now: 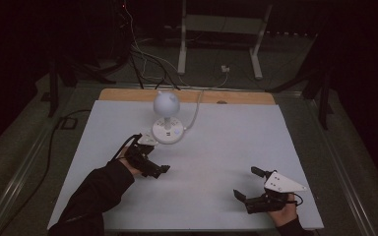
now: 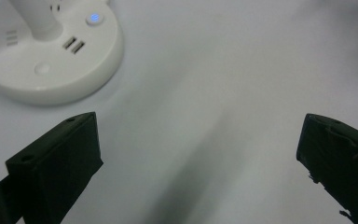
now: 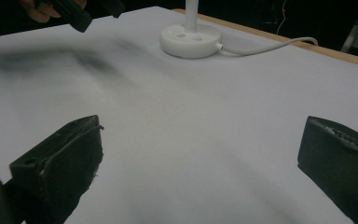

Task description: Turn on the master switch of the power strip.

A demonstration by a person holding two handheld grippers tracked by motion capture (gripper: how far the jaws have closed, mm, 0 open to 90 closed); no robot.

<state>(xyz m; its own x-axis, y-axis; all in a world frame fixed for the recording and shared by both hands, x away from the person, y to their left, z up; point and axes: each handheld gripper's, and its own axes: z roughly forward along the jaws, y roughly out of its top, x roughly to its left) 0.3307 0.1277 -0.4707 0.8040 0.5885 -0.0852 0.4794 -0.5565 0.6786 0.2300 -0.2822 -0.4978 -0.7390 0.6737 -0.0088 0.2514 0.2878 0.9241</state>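
Observation:
A white desk lamp with a round head (image 1: 166, 103) stands on a round base (image 1: 168, 133) at the back middle of the white table sheet (image 1: 216, 147). Its base carries a lit blue button (image 2: 93, 18), USB ports (image 2: 73, 45) and sockets. My left gripper (image 1: 153, 164) sits just left and in front of the base (image 2: 51, 60), open, with nothing between its jaws (image 2: 198, 130). My right gripper (image 1: 246, 183) rests open near the front right of the table, also with bare sheet between its jaws (image 3: 200, 140). From there the lamp base (image 3: 191, 39) is far off.
The lamp's white cable (image 3: 261, 46) runs from the base off the wooden back edge (image 1: 236, 97) of the table. Beyond the table stand a white metal frame (image 1: 221, 29) and loose cords on a dark floor. The left hand and its gripper (image 3: 77, 14) show in the right gripper view.

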